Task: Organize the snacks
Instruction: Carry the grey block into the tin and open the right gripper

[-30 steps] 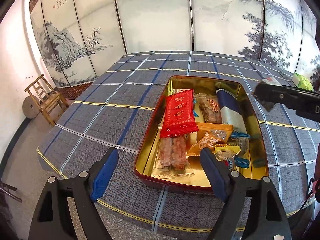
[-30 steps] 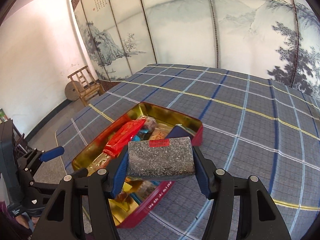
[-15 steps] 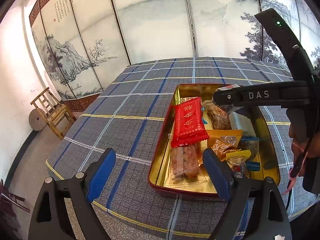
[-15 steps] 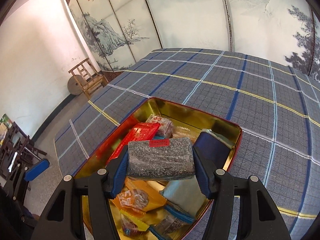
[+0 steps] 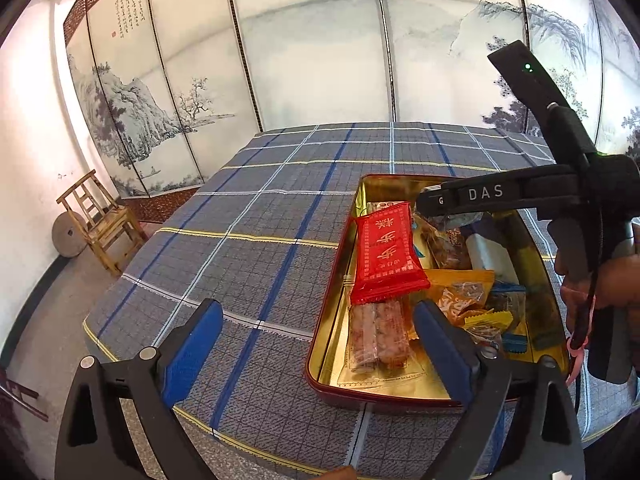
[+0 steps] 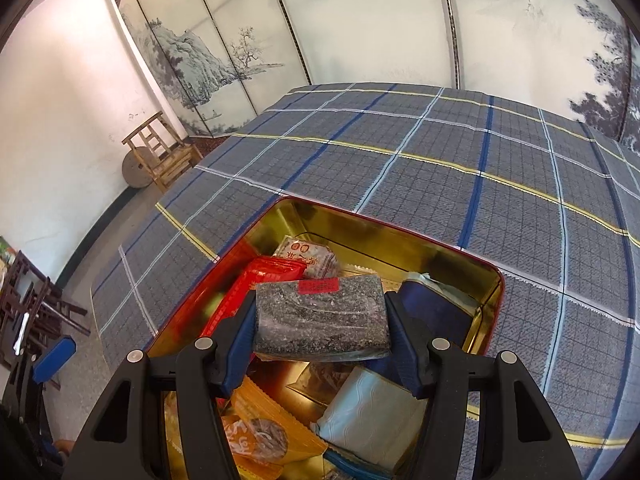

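A red tin with a gold inside (image 5: pixel 320 356) sits on the plaid tablecloth and holds several snack packets. A long red packet (image 5: pixel 384 260) lies on top near its left side. My right gripper (image 6: pixel 322 320) is shut on a dark speckled snack bar with a red label (image 6: pixel 320 320) and holds it above the tin (image 6: pixel 452 252). In the left wrist view the right gripper (image 5: pixel 480 196) reaches over the tin's far end. My left gripper (image 5: pixel 316 344) is open and empty, low over the tin's near left corner.
The blue-grey plaid table (image 5: pixel 260 232) stretches left and back from the tin. A painted folding screen (image 5: pixel 312 40) stands behind it. A wooden chair and a round stone (image 5: pixel 96 224) stand by the white wall on the left.
My right gripper has carried the dark bar from beside the tin to above its middle. The left gripper has drifted left, still open.
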{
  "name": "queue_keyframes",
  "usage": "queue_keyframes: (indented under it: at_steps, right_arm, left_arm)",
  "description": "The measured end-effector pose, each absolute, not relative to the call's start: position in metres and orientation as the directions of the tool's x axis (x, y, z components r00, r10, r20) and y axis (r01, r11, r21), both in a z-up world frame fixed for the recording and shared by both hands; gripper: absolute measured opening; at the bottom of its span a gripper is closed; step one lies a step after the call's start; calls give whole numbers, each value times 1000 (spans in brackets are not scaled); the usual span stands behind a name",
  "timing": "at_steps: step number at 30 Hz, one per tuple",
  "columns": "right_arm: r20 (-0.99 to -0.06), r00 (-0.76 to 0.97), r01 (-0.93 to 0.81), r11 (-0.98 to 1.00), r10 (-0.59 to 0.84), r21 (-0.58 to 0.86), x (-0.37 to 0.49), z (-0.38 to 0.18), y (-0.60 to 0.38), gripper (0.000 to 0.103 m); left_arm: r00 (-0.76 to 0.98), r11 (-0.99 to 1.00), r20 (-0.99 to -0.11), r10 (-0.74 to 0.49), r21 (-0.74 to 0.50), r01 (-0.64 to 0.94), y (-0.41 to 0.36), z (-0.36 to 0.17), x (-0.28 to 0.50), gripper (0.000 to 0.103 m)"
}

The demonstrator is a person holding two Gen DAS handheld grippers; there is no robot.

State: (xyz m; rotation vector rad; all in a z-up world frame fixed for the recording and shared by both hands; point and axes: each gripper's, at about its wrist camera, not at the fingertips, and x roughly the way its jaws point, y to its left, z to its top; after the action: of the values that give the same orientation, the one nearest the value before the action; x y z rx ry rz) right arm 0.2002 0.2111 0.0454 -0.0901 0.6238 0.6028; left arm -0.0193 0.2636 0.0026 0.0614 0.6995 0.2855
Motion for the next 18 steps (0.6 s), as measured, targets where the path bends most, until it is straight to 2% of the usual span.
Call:
queue_keyframes:
  at_steps: [14, 18]
  right_arm:
    - [-564, 653, -549, 829, 506, 109, 203, 46, 210, 62]
    - [-553, 656, -565, 820, 514, 92, 197, 49, 212, 66]
  left_arm:
    - [740, 963, -618, 267, 137, -234, 265, 3, -20, 98]
    - [744, 962, -611, 270, 140, -234, 264, 4, -22, 98]
